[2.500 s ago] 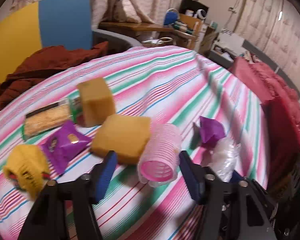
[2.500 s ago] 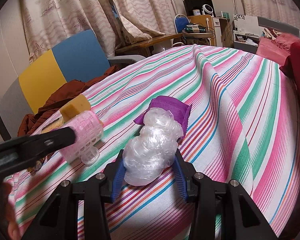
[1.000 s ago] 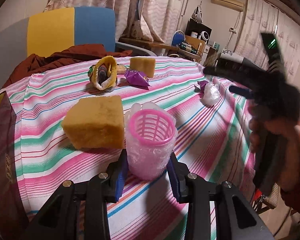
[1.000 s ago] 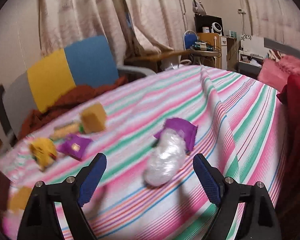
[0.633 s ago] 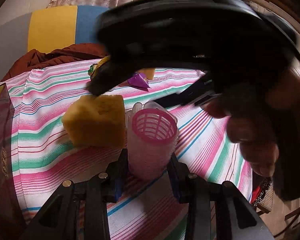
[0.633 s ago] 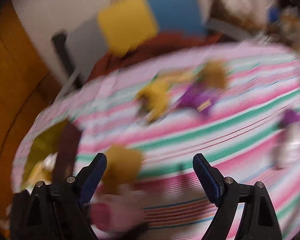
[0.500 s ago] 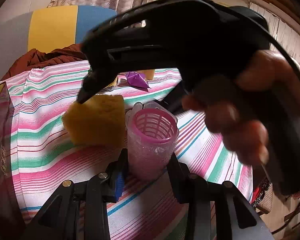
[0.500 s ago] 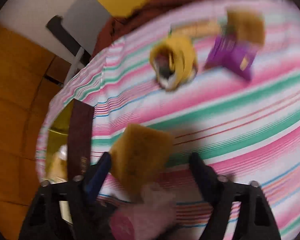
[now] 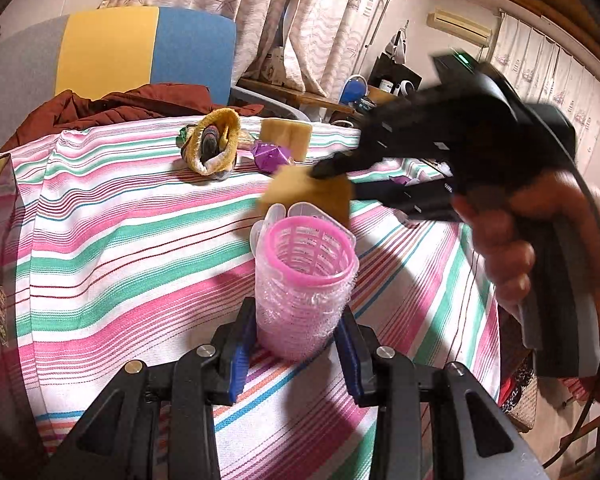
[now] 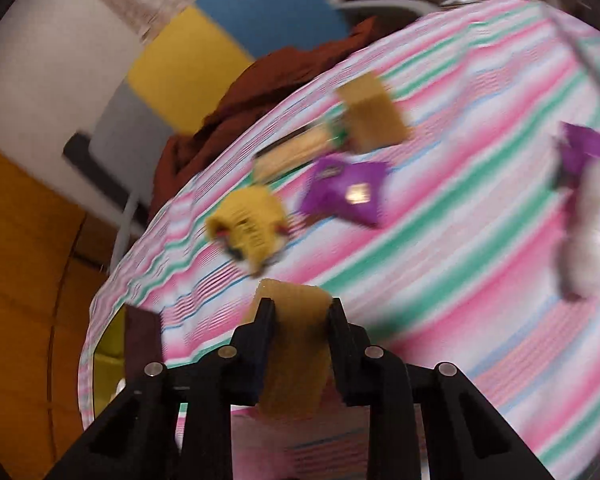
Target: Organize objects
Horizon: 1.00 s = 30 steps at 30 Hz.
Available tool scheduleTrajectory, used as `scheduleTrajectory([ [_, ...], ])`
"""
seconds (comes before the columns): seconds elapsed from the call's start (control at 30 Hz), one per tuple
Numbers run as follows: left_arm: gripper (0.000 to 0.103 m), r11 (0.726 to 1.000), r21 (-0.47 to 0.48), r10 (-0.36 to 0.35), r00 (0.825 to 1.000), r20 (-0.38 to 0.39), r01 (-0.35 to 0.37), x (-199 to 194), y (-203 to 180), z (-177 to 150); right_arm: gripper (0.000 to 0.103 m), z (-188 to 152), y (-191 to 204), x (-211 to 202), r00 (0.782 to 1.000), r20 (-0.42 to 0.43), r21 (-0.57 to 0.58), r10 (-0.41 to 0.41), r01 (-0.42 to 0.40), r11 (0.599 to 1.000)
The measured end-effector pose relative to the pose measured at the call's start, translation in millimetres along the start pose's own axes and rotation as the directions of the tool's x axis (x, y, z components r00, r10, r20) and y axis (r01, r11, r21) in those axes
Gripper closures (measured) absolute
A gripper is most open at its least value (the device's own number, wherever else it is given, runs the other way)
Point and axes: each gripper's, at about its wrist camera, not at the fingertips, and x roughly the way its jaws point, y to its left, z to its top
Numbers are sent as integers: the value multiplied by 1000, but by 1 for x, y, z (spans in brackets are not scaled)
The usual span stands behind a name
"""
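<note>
The left gripper (image 9: 296, 344) clasped the pink curler (image 9: 305, 285) upright on the cloth (image 9: 120, 248) — the right gripper (image 10: 300, 336) pinched a sponge (image 10: 296, 344), lifted.

My right wrist view is motion-blurred; the clear bag (image 10: 592, 236) at three o'clock smears. The sponge (image 10: 296, 344) hides its lower half between my jaws.

It was a lived-in home: patterned curtains (image 9: 332, 32), wall air conditioner (image 9: 458, 26), striped-cloth counter (image 9: 120, 232), cluttered shelf (image 9: 396, 80).
</note>
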Motion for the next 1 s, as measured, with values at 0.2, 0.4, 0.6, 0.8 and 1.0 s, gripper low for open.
scheduleTrajectory([
  [0.2, 65, 1000, 16, 14, 1000, 0, -14, -1, -2, 0, 77, -16, -24, -21, 999, 37, 117, 15, -19, 993],
  [0.4, 66, 996, 79, 44, 999, -18, -43, -10, -15, 3, 77, -29, -15, -39, 998, 62, 109, 29, -36, 993],
  [0.6, 66, 998, 62, 23, 997, 71, -27, -57, -21, 6, 77, -37, 3, -52, 995, 91, 70, 32, -39, 997],
  [0.8, 66, 998, 42, 42, 995, 89, -46, -82, -15, 5, 77, -42, 32, -55, 992, 116, -2, 49, -49, 999],
  [1.0, 62, 996, 74, 41, 997, 64, -46, -76, -21, 4, 77, -42, 32, -60, 986, 165, 24, 12, -17, 1000],
])
